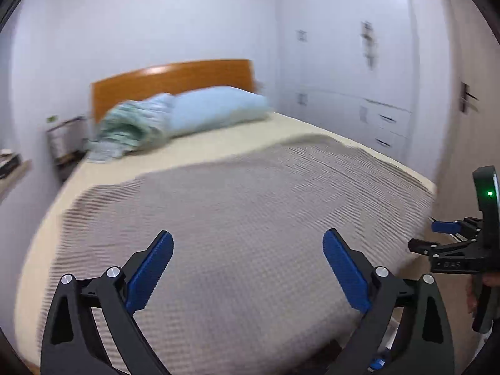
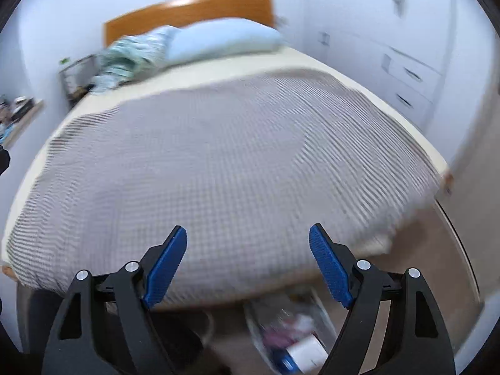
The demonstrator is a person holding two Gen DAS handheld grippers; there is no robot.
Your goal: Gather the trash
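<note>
Both black-armed, blue-padded tongs are hanging wide open and empty, angled down over the grey waffle-weave blanket point(image 1: 243, 212) on the bed: left tongs point(image 1: 248, 268), right tongs point(image 2: 248, 264). The clear bin of blurred trash point(image 2: 290, 334) (contents unreadable) is sitting at the right wrist view's bottom centre.

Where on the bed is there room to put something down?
The grey blanket is bare from the foot of the bed up to the cream sheet. It is crowded at the headboard, where the blue pillow and crumpled green cloth lie.
</note>
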